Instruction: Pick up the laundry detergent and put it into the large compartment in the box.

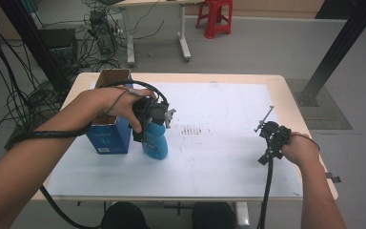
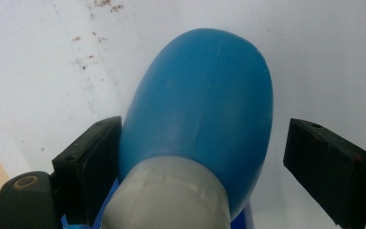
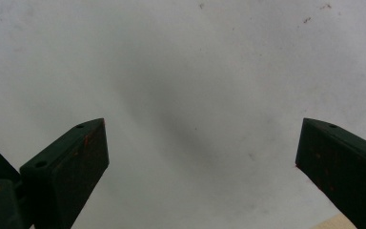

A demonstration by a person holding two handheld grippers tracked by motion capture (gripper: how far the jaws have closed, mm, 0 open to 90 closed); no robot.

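Around it: a blue carton [image 1: 108,138] with its top flaps open stands just to the left of the blue bottle [image 1: 155,143] in the high view, close enough that I can't tell if they touch. Rest of the white worktop [image 1: 219,157] has a patch of small dark specks [image 1: 189,130] near the middle and not much else nearby.

In the way: the carton crowds the bottle's left side; the side facing the middle of the worktop is free.

Where the bottle is: left part of the worktop, under the left gripper [image 1: 153,119], standing on the sheet.

Which way it points: it stands upright, long axis up and down, grey cap [image 2: 169,195] on top toward the gripper's camera, rounded body going down to the worktop.

How it looks: smooth glossy blue plastic [image 2: 205,109], egg-shaped, wide shoulders, pale grey cap, no label that I can see from here.

Left jaws: spread on either side of the bottle. One pad [image 2: 88,162] sits right against the blue side, the other [image 2: 329,167] is clearly off it with a gap, so it's not clamped.

Right gripper [image 1: 271,138]: over at the right of the worktop, well apart from the bottle, jaws wide apart with just bare white surface [image 3: 195,95] between them.
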